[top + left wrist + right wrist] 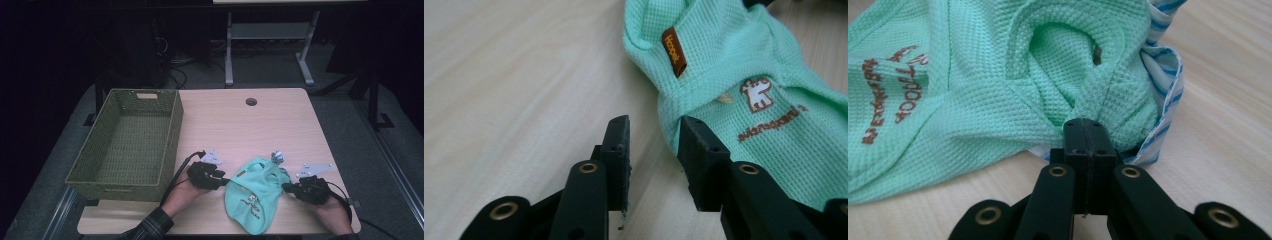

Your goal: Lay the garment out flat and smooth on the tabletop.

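A mint-green waffle-knit garment (252, 195) with brown print lies crumpled on the wooden table (240, 125) near its front edge. My left gripper (223, 180) rests at the garment's left edge. In the left gripper view its jaws (654, 135) stand apart over bare wood, and the garment (724, 50), with a brown tag (674, 51), lies against the right jaw's tip. My right gripper (286, 187) is at the garment's right edge. Its jaws (1089, 125) are shut on a fold of the green fabric (973, 75), next to a blue-and-white striped lining (1160, 65).
An olive woven basket (172, 135) stands on the table's left side, close to my left hand. A round cable hole (251, 102) sits near the far edge. Desk legs and cables stand on the dark floor beyond the table.
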Motion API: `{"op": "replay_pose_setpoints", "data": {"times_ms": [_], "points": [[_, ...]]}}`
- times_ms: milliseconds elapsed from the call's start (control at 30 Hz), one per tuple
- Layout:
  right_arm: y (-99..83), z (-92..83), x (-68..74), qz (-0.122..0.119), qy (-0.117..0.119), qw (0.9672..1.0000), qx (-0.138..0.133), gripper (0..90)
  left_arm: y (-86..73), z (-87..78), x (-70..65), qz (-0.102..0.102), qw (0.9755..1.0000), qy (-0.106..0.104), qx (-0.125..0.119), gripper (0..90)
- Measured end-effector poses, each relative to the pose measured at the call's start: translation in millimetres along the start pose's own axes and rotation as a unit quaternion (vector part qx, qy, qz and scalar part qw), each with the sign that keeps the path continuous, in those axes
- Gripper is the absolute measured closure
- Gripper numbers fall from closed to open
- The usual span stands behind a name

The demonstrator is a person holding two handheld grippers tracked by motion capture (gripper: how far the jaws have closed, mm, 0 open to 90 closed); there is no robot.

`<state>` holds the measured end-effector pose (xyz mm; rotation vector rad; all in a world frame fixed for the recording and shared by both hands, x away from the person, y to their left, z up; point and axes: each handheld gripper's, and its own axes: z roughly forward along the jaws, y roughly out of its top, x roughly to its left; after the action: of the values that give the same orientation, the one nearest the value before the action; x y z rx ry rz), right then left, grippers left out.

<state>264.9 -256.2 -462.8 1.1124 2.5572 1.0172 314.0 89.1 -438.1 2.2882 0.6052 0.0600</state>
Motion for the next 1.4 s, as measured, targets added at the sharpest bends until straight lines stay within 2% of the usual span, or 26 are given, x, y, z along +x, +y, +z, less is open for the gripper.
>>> {"op": "replay_pose_setpoints", "data": {"times_ms": [100,233,500,600,700,733,833,1000,1067,1133,1233,1300,1400], "points": [[1.6,0.5,-7.4,0.002,-0.005,1.0,-0.002,89.8,4.6,-1.4,3.5,-0.006,0.9999,0.0,-0.013,61.0],[5.7,1.2,-13.8,0.003,-0.009,0.9999,-0.002,89.3,14.0,4.7,8.1,-0.002,0.9998,-0.001,-0.022,59.7],[16.4,-11.3,-20.4,0.011,-0.012,0.999,-0.041,77.1,37.3,22.7,20.0,0.007,0.9995,-0.004,-0.032,58.3],[21.9,-14.7,-23.8,0.018,-0.011,0.9983,-0.054,75.2,47.3,33.0,24.4,0.008,0.9993,-0.009,-0.035,57.3],[24.8,-14.8,-26.3,0.021,-0.01,0.9983,-0.054,74.3,53.1,40.5,26.5,0.008,0.9991,-0.017,-0.038,56.4],[26.1,-11.6,-29.5,0.026,-0.005,0.9982,-0.053,72.6,58.7,50.3,26.7,0.01,0.9988,-0.024,-0.042,56.1],[26.1,-8.0,-32.3,0.031,-0.006,0.9985,-0.045,70.3,62.6,59.7,27.2,0.01,0.9984,-0.034,-0.045,56.0],[25.8,-2.0,-36.1,0.042,0.009,0.9984,-0.036,68.7,68.2,79.8,27.8,0.007,0.9981,-0.049,-0.037,56.7],[25.4,-0.5,-35.9,0.043,0.011,0.9985,-0.031,68.9,69.1,85.5,27.6,0.009,0.998,-0.055,-0.031,60.8],[25.3,0.5,-36.1,0.047,0.011,0.9985,-0.026,71.6,68.9,88.9,27.1,0.013,0.998,-0.055,-0.026,71.1],[24.5,2.1,-36.1,0.047,0.008,0.9987,-0.019,83.4,68.6,88.8,27.7,0.014,0.9981,-0.055,-0.024,80.9],[24.3,2.8,-36.1,0.041,0.006,0.9989,-0.02,88.1,68.6,87.0,27.4,0.012,0.998,-0.057,-0.026,82.7],[25.7,1.8,-35.5,0.04,0.002,0.9989,-0.024,89.1,69.7,79.2,27.2,0.012,0.9979,-0.055,-0.033,83.7]]}}
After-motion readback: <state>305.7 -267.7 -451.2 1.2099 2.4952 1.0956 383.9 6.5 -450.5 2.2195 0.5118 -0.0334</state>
